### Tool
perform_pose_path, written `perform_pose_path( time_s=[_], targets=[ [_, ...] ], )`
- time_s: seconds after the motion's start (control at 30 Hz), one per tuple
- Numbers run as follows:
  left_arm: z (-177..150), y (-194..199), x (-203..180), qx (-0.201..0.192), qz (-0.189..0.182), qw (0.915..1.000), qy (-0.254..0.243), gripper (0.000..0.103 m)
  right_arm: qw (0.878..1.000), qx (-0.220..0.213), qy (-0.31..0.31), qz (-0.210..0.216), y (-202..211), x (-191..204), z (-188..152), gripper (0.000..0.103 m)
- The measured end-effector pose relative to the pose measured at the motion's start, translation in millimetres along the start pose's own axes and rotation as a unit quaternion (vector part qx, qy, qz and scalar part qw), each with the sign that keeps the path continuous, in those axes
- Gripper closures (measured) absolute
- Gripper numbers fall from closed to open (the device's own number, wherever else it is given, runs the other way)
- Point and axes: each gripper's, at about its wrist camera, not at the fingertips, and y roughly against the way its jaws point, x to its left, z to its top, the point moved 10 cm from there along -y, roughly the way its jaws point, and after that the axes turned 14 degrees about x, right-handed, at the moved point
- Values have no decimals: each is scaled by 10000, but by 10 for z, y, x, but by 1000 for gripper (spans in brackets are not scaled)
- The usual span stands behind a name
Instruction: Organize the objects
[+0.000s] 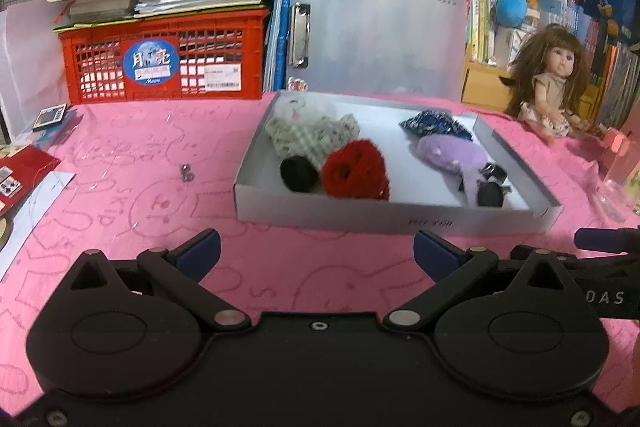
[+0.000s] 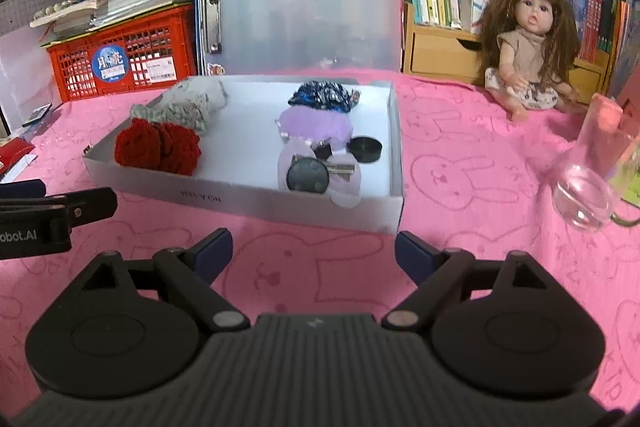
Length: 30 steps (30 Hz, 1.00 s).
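A shallow white box [image 1: 384, 219] [image 2: 256, 193] lies on the pink cloth. It holds a red knitted piece [image 1: 356, 171] [image 2: 158, 147], a grey-green knitted piece [image 1: 312, 127] [image 2: 184, 107], a purple pouch [image 1: 450, 153] [image 2: 316, 125], a dark blue patterned piece [image 1: 436, 123] [image 2: 324, 95] and black round lids [image 2: 308, 175]. My left gripper [image 1: 318, 253] is open and empty, short of the box's front wall. My right gripper [image 2: 314, 249] is open and empty, just before the box's front right corner. Each gripper shows at the edge of the other's view.
A doll [image 1: 560, 83] [image 2: 524, 47] sits at the back right. A glass flask [image 2: 588, 179] stands right of the box. A red crate [image 1: 164, 59] with stacked books, a translucent folder [image 1: 376, 35] and bookshelves line the back. Cards and papers [image 1: 24, 175] lie at the left.
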Motion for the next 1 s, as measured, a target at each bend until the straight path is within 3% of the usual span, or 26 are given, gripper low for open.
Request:
perform_pose_path(
  time_s=[0.5,1.0],
  targets=[
    [-165,-356,125,492,462,9977,-5,0,9995,165,15,-276,-202,-32,-163,0],
    [-166,-375,118,506,514,9974,-35,0,9995,131,-5,-275,-219,-36,-162,0]
  ],
)
